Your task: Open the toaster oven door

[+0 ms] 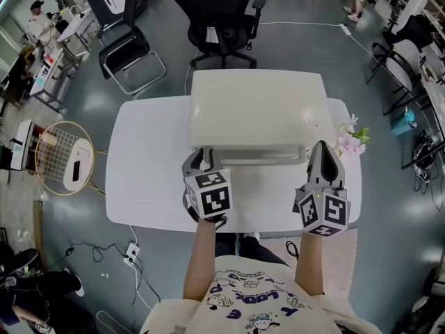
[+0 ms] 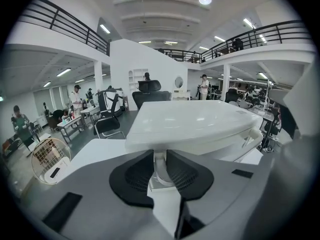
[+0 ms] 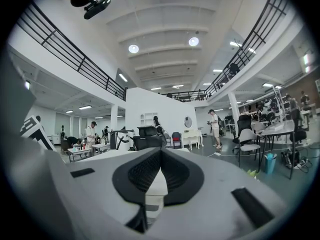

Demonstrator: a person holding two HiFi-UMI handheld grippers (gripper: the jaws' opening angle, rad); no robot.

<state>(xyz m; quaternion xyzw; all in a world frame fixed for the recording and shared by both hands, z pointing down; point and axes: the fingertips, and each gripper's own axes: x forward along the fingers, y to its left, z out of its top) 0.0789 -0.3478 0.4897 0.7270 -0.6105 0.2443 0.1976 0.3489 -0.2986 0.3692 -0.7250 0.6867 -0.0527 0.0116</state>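
Left gripper view showed the left tongs [image 2: 159, 160] closed down narrow on the door handle [image 2: 159, 170] of the toaster oven [image 2: 200, 121], with both pads seeming to press on the white bar. In the head view this grip was at the far left end of the handle, not at its middle. The oven stood in the middle of the white surface [image 1: 146, 179], with its front toward the person; the door itself was hardly visible under the oven's top edge. The right tongs [image 1: 324, 148] were closed with nothing between them and hung just beside the right front corner of the oven, not clearly touching it. I think the main danger was that nothing held the oven's body. A pull on the handle could drag the whole oven forward on the smooth surface, or lift its front, and the door would not swing. A pull from one end could also twist the door, and the pads could slip off the smooth bar. The flowers [image 1: 352, 139] near the right side could be knocked if the oven turned.
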